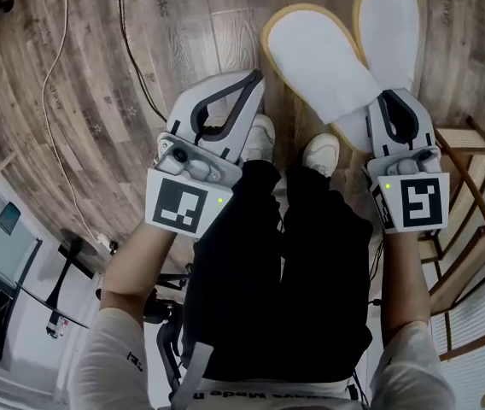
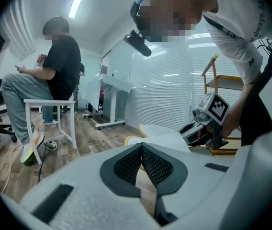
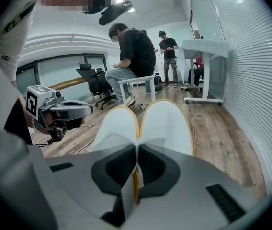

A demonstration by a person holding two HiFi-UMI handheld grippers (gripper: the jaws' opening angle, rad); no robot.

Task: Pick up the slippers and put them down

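Two white slippers with yellow rims hang over the wooden floor, one (image 1: 324, 62) angled left, the other (image 1: 389, 28) pointing away. My right gripper (image 1: 385, 102) is shut on their heel ends, which are pressed together between the pads. In the right gripper view both slippers (image 3: 167, 121) fan out ahead of the right gripper (image 3: 137, 150). My left gripper (image 1: 249, 82) hangs to their left, apart from them, shut with nothing in it. The left gripper view shows the left gripper (image 2: 141, 146) with its pads meeting, and the slippers (image 2: 157, 139) beyond it to the right.
A wooden rack (image 1: 475, 196) stands close on the right. Cables (image 1: 53, 84) trail over the floor at left. My white shoes (image 1: 321, 154) are just below the grippers. A person sits on a white stool (image 2: 50, 104), and a white desk (image 3: 204, 51) stands farther off.
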